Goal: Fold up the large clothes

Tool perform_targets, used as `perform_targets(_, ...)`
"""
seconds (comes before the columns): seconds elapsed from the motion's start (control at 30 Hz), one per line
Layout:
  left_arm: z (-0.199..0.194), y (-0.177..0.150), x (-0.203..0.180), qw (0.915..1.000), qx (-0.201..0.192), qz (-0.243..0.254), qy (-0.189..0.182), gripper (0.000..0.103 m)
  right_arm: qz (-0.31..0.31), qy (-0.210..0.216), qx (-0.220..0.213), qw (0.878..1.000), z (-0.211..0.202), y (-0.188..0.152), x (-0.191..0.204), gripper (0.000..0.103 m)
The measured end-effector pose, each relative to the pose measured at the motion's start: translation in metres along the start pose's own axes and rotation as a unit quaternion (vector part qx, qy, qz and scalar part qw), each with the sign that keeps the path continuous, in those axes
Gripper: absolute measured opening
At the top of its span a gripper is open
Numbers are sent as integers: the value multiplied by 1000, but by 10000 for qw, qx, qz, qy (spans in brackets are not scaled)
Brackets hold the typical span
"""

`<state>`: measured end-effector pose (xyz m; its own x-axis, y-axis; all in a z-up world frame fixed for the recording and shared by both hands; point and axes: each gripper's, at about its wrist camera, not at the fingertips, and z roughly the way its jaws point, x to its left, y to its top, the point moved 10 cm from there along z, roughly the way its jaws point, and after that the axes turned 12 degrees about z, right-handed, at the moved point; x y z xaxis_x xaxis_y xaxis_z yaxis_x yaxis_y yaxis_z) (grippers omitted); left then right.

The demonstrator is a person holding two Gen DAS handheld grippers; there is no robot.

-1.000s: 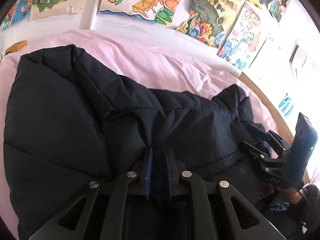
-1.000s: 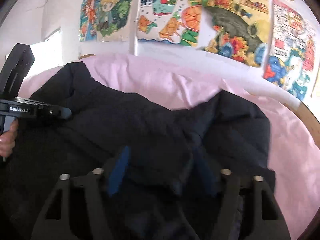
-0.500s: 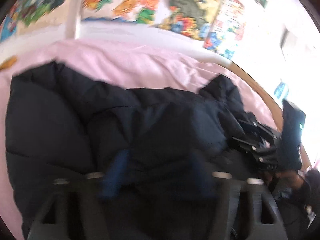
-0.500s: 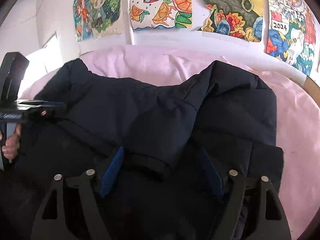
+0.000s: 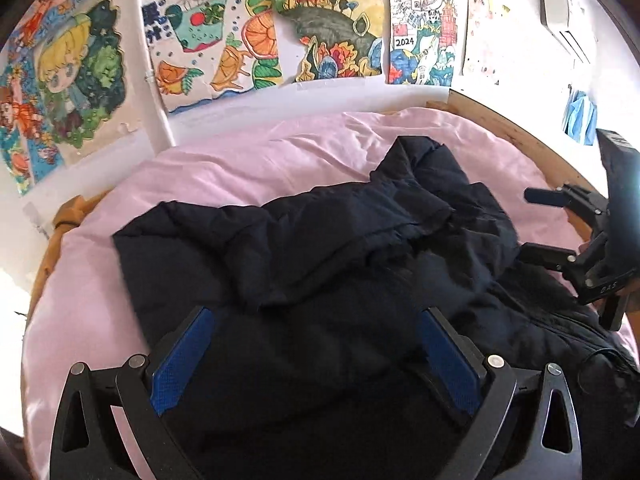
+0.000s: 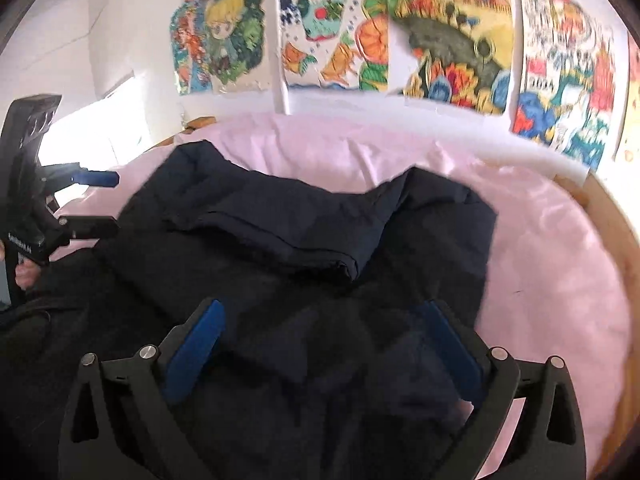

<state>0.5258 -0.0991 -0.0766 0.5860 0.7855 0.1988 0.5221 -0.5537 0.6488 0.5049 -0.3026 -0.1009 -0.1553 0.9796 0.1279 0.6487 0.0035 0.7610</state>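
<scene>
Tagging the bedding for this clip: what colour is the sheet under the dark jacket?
Plain pale pink sheet, lightly creased, no pattern; clearest in the left wrist view.

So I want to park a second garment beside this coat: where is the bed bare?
Bare pink sheet runs between the dark coat and the wall drawings, and down the coat's right side to the wooden bed rim. The near side is crowded by coat and both claws.

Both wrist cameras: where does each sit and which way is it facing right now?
Left wrist: on the left gripper, open, angled down over the jacket toward the wall drawings; the right gripper shows at right.
Right wrist: on the right gripper, open, facing likewise; the left gripper and a hand show at left.
Shared: jacket, pink sheet, drawings.
</scene>
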Motion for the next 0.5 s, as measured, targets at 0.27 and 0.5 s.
perform_targets(0.27, -127, 3, -21, 9929, -924, -739, 85, 103, -664, 8, -184, 9976, -113, 7, 45, 101)
perform_targets(0.5, -207, -15, -58, 9889, -1253, -793, 120, 103, -890, -178, -271, 9955, -210, -12, 77, 101)
